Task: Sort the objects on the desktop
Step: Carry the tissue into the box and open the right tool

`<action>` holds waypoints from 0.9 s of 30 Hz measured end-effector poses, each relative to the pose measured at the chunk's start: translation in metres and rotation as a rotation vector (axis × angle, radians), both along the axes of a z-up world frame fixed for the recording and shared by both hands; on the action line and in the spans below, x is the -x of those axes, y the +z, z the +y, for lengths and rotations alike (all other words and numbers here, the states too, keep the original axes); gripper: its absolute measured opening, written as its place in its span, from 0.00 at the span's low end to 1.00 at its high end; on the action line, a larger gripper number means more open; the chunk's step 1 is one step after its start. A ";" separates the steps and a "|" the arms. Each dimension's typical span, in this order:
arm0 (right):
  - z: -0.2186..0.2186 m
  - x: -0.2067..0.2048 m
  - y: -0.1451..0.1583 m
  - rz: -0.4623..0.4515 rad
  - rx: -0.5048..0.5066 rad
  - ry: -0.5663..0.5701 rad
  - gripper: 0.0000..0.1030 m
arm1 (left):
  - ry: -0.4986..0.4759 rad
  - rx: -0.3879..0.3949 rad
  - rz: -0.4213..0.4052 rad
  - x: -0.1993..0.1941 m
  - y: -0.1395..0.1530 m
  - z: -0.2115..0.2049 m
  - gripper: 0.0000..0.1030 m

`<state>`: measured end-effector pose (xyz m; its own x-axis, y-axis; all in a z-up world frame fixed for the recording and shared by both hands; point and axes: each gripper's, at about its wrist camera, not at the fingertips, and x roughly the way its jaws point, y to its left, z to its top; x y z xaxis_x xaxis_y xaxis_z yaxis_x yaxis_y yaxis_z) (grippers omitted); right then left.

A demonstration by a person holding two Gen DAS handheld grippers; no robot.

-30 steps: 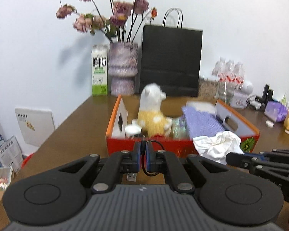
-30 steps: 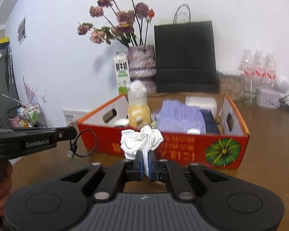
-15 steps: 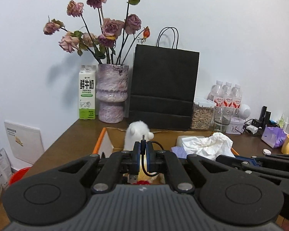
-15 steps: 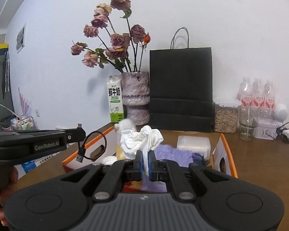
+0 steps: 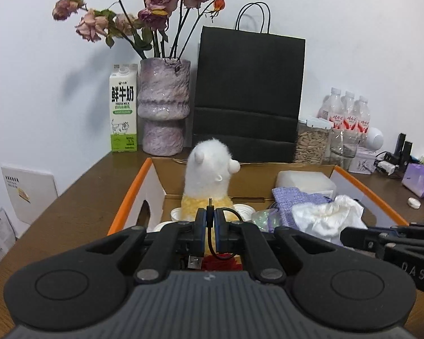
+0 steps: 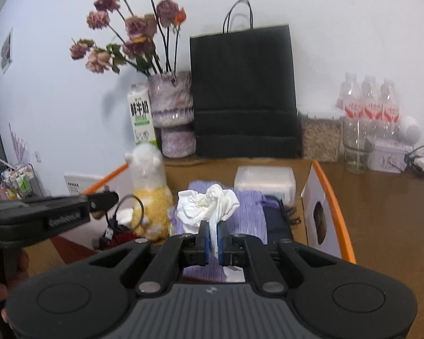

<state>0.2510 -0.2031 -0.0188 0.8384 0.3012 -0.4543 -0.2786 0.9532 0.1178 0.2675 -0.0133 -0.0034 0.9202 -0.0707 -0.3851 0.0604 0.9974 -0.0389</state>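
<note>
Much already lies in the orange box (image 5: 368, 188), while the left gripper (image 5: 210, 221), clamped on a black cable (image 5: 209, 243), and the right gripper (image 6: 212, 236), pinching a crumpled white tissue (image 6: 207, 206), hover over it, both loads not yet dropped

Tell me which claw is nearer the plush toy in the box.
Left. The left claw holds a cable right in front of the plush toy. The right claw, gripping a tissue, is off to the toy's right.
</note>
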 end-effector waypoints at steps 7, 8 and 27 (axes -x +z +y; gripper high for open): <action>-0.002 0.008 0.003 -0.063 0.023 -0.068 1.00 | 0.050 -0.057 -0.105 0.016 0.004 -0.004 1.00; -0.002 0.011 0.005 -0.084 0.036 -0.080 1.00 | 0.056 -0.058 -0.127 0.018 0.005 -0.004 1.00; -0.001 0.050 0.025 -0.089 0.024 -0.078 1.00 | 0.073 -0.058 -0.146 0.061 0.025 0.005 1.00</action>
